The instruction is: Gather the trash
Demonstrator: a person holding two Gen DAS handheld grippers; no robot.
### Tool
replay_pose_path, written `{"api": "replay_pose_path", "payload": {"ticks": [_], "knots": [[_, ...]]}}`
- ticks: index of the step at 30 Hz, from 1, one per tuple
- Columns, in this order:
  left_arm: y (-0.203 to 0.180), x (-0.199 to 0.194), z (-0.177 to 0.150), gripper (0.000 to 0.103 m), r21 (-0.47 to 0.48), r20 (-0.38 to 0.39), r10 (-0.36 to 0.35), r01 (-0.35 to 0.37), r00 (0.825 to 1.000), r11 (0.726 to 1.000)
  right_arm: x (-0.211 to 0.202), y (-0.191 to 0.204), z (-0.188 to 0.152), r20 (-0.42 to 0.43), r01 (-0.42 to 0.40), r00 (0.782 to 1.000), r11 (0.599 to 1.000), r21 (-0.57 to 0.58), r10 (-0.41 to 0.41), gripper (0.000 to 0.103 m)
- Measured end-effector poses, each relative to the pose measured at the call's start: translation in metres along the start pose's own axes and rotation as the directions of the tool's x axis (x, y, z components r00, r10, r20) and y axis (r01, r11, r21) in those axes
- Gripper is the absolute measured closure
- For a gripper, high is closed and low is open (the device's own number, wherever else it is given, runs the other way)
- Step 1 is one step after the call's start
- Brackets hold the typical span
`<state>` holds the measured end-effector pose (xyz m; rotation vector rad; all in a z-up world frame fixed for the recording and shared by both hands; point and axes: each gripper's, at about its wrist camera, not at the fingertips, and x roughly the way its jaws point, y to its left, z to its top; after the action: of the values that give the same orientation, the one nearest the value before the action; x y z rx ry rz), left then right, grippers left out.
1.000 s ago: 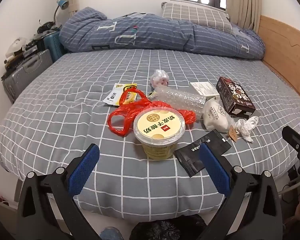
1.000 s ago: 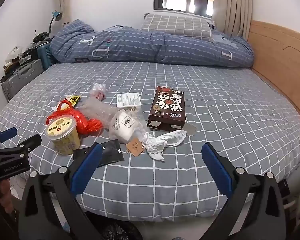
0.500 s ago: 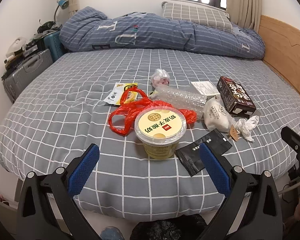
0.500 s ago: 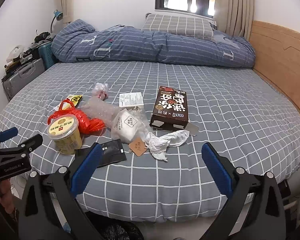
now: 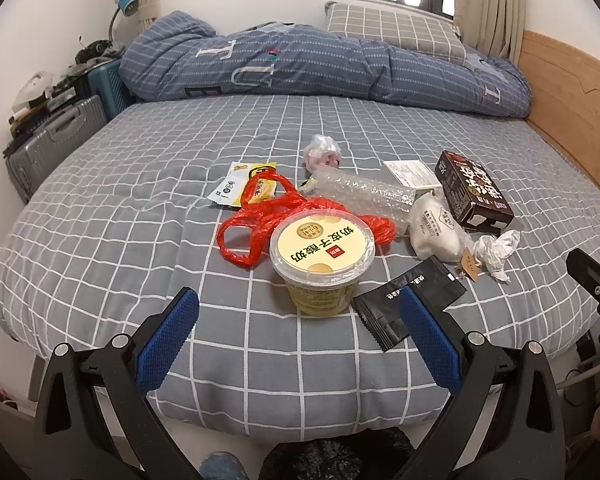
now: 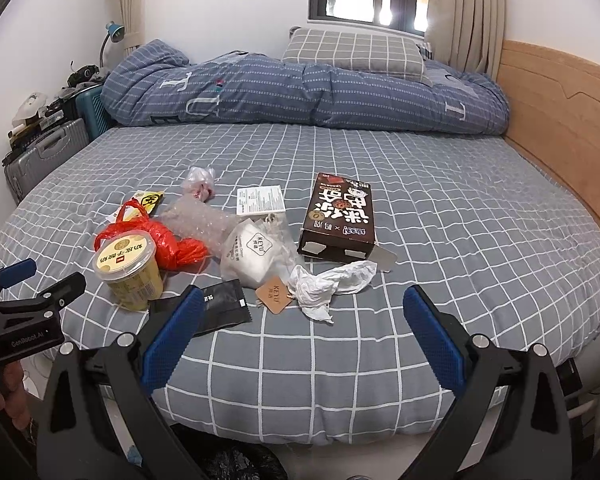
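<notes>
Trash lies on the grey checked bed: a yellow lidded tub [image 5: 322,264] [image 6: 128,270], a red plastic bag [image 5: 260,216] [image 6: 168,240], a black sachet [image 5: 408,300] [image 6: 216,304], a white pouch [image 5: 434,230] [image 6: 256,254], crumpled tissue [image 5: 496,250] [image 6: 328,284], a dark brown carton [image 5: 472,190] [image 6: 340,216], bubble wrap [image 5: 364,194] and a yellow wrapper [image 5: 244,184]. My left gripper [image 5: 298,332] is open and empty, just short of the tub. My right gripper [image 6: 300,332] is open and empty, in front of the tissue.
A black trash bag [image 5: 332,460] [image 6: 228,460] sits on the floor below the bed edge. A folded blue duvet [image 6: 300,92] and pillow lie at the far side. A wooden headboard [image 6: 560,120] runs along the right. Suitcases [image 5: 52,140] stand at the left.
Both grippers have drifted slightly; the trash sits a touch further right in the right wrist view. Nothing was taken hold of.
</notes>
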<state>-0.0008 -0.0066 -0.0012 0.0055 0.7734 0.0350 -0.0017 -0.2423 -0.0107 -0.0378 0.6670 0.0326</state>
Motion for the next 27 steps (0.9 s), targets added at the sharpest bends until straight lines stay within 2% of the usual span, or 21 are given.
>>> {"api": "replay_pose_path", "payload": {"ticks": [27], "knots": [[0.0011, -0.0046, 0.0022, 0.006, 0.001, 0.015, 0.015, -0.015, 1.000, 1.000, 0.0001, -0.0040, 0.0014, 0.001, 0.011, 1.000, 1.000, 0.010, -0.011, 0.008]]}}
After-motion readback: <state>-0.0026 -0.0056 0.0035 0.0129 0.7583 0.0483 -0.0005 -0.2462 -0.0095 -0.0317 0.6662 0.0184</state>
